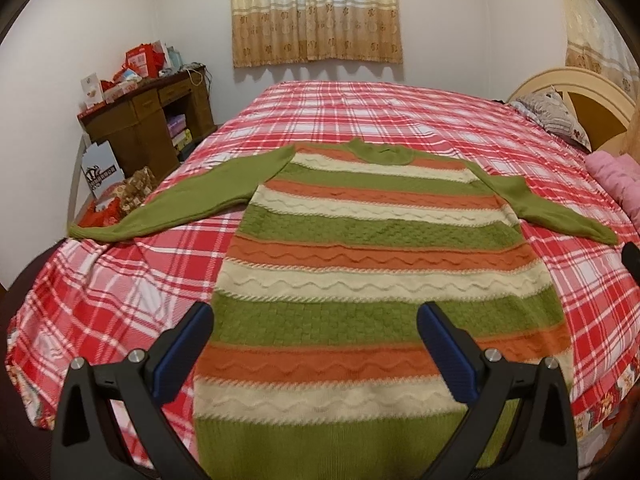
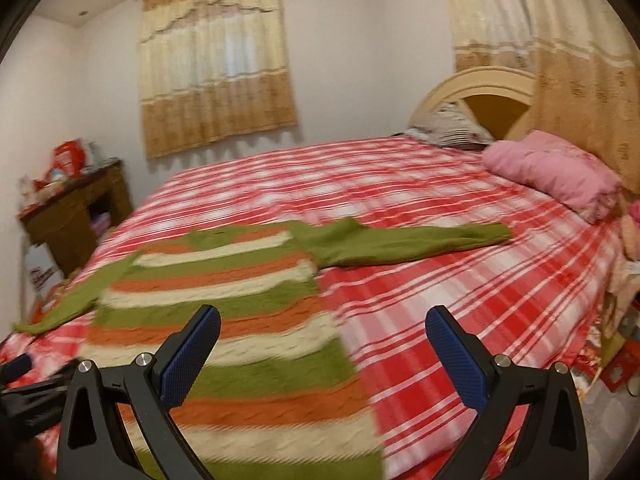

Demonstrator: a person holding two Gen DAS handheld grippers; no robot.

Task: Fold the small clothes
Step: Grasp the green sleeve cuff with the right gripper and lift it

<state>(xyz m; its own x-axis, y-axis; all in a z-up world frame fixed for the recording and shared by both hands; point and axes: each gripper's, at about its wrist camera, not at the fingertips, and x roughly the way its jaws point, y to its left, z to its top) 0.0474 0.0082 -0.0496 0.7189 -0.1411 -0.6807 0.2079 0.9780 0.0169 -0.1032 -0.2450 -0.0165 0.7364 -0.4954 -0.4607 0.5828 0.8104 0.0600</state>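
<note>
A knitted sweater (image 1: 360, 256) with green, orange and cream stripes lies flat on the bed, collar away from me, both green sleeves spread out to the sides. My left gripper (image 1: 316, 320) hovers open above its lower half, nothing between the blue pads. In the right wrist view the sweater (image 2: 224, 320) lies left of centre, its right sleeve (image 2: 404, 242) stretched across the plaid cover. My right gripper (image 2: 324, 328) is open above the sweater's right edge and holds nothing. The other gripper's dark frame shows at the lower left edge of that view.
The bed (image 1: 400, 112) has a red and white plaid cover. A pink bundle (image 2: 560, 172) and a pillow (image 1: 556, 114) lie by the headboard (image 2: 480, 92). A cluttered brown nightstand (image 1: 152, 120) and bags (image 1: 116, 196) stand left of the bed.
</note>
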